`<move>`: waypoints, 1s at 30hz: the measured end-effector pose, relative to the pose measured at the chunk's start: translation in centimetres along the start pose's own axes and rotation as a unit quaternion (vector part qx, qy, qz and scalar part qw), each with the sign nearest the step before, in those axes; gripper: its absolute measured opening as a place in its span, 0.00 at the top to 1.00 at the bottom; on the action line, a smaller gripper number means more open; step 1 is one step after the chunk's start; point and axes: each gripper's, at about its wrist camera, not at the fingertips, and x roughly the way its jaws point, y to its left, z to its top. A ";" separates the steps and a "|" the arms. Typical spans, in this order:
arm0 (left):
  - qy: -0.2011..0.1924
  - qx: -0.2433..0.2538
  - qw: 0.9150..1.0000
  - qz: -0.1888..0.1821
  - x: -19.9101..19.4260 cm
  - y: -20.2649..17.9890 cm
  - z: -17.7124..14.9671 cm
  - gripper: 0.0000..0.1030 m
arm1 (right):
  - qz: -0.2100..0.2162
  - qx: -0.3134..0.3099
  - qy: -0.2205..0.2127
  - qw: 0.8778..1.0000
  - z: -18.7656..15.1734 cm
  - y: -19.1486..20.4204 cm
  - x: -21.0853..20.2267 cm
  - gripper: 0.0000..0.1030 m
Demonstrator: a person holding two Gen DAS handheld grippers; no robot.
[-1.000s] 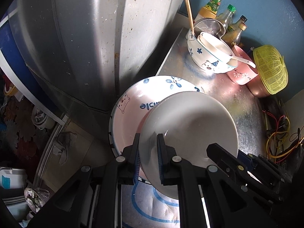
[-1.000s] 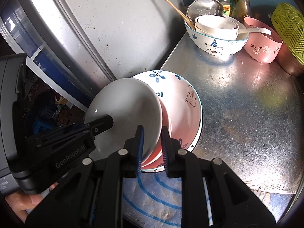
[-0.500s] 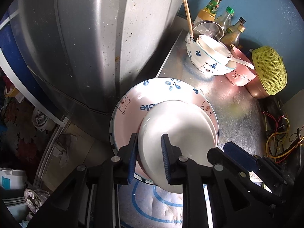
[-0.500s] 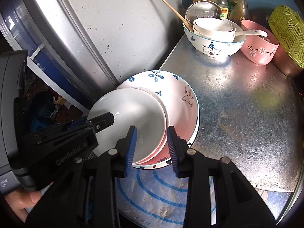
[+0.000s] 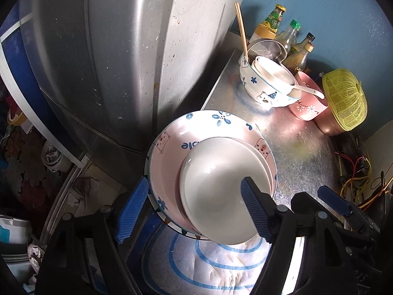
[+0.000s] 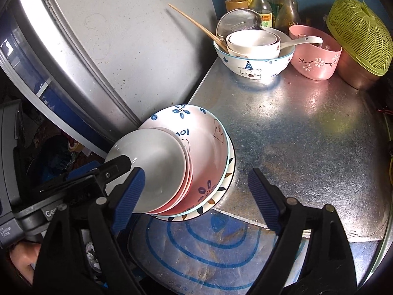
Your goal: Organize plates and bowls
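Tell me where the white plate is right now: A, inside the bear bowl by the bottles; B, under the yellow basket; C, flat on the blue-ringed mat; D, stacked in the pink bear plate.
D: the white plate lies nested in the pink bear plate, near the metal counter's edge.

plate [image 5: 216, 196] on plate stack [image 5: 169, 162] | bowls [image 5: 267, 86] behind

Home kitchen corner: metal desk [image 6: 307, 135], stacked bowls [image 6: 253, 56], sauce bottles [image 6: 260, 2], chopsticks [image 6: 196, 24], fridge [image 5: 110, 49] alongside.
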 end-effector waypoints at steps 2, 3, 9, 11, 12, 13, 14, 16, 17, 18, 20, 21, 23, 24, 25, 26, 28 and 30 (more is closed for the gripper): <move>-0.006 -0.001 1.000 -0.002 -0.2 -0.1 0.0 0.08 | 0.001 0.008 -0.007 1.000 0.1 -0.7 -0.3 0.03; -0.009 -0.002 1.000 -0.003 -0.3 -0.1 0.0 0.03 | 0.000 0.012 -0.011 1.000 0.1 -1.0 -0.5 0.01; -0.016 0.011 1.000 0.001 -0.7 -0.5 -0.3 0.01 | 0.006 0.035 -0.017 0.999 0.2 -2.9 -0.7 0.00; -0.012 0.013 1.000 0.002 -0.7 -0.6 -0.5 0.01 | 0.013 0.044 -0.016 0.999 0.1 -3.4 -0.7 0.00; -0.012 0.012 1.000 0.002 -0.7 -0.6 -0.5 0.01 | 0.017 0.047 -0.016 0.999 0.0 -3.5 -0.7 0.00; -0.014 0.011 1.000 0.002 -0.8 -0.6 -0.6 0.01 | 0.021 0.050 -0.016 0.998 -0.1 -3.7 -0.7 0.00; -0.016 0.010 1.000 0.001 -0.9 -0.7 -0.8 0.01 | 0.024 0.051 -0.015 0.998 -0.2 -3.8 -0.7 0.00; -0.018 0.010 1.000 0.000 -1.1 -0.8 -0.9 0.01 | 0.026 0.054 -0.018 0.998 -0.5 -4.1 -0.9 0.00; -0.020 0.010 1.000 0.000 -1.2 -0.8 -0.9 0.01 | 0.028 0.056 -0.021 0.998 -0.6 -4.2 -1.0 0.00; -0.021 0.009 1.000 -0.001 -1.3 -0.9 -1.0 0.01 | 0.030 0.058 -0.023 0.998 -0.7 -4.3 -1.1 0.00; -0.022 0.006 1.000 -0.003 -1.4 -1.0 -1.1 0.01 | 0.036 0.063 -0.026 0.997 -1.0 -4.7 -1.3 0.00; -0.023 0.005 1.000 -0.006 -1.4 -1.0 -1.1 0.01 | 0.038 0.067 -0.028 0.997 -1.1 -4.8 -1.4 0.00; -0.024 0.008 1.000 -0.003 -1.6 -1.2 -1.1 0.01 | 0.038 0.072 -0.033 0.996 -1.3 -5.1 -1.6 0.00; -0.025 0.010 1.000 -0.001 -1.6 -1.4 -1.1 0.01 | 0.038 0.074 -0.034 0.996 -1.4 -5.3 -1.7 0.00; -0.026 0.014 1.000 0.003 -1.6 -1.5 -1.1 0.01 | 0.038 0.076 -0.036 0.996 -1.4 -5.4 -1.8 0.00; -0.027 0.017 0.999 0.006 -1.7 -1.7 -1.2 0.01 | 0.037 0.077 -0.038 0.996 -1.5 -5.6 -1.9 0.00; -0.029 0.023 0.999 0.020 -1.6 -2.0 -1.2 0.01 | 0.035 0.080 -0.041 0.995 -1.7 -5.8 -2.0 0.00; -0.030 0.025 0.999 0.026 -1.6 -2.3 -1.3 0.01 | 0.035 0.085 -0.042 0.995 -1.9 -6.1 -2.0 0.00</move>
